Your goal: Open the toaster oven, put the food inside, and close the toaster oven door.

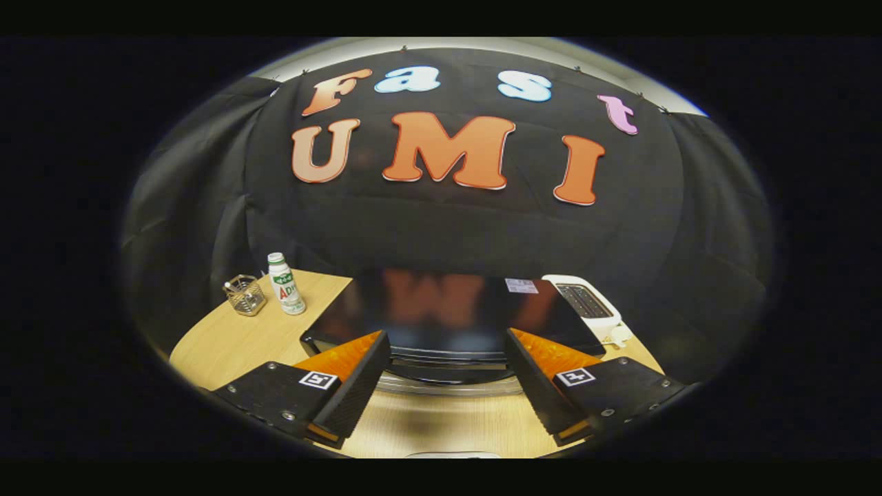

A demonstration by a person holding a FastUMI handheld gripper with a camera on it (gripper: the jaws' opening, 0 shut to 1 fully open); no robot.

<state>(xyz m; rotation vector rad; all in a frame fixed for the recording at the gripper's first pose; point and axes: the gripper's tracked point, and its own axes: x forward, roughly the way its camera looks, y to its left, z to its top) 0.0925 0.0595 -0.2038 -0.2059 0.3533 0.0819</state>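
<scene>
- Two small things stand at the left of the frame on the table (227,344): a wire basket (245,295) and, just right of it, a bottle (285,283).
- Centre frame, the oven (448,317) sits just beyond the fingers, seen from above, its glossy dark top reflecting the wall.
- Its handle (448,386), a silver bar, lies between the fingers, lower centre; the door looks closed, so opening appears not yet done.
- Gripper (448,386): fingers spread apart, holding nothing, one on each side of the handle.
- Right of the oven stands a white toaster (586,303).
- Food: I cannot tell where it is; loading and closing remain.
</scene>
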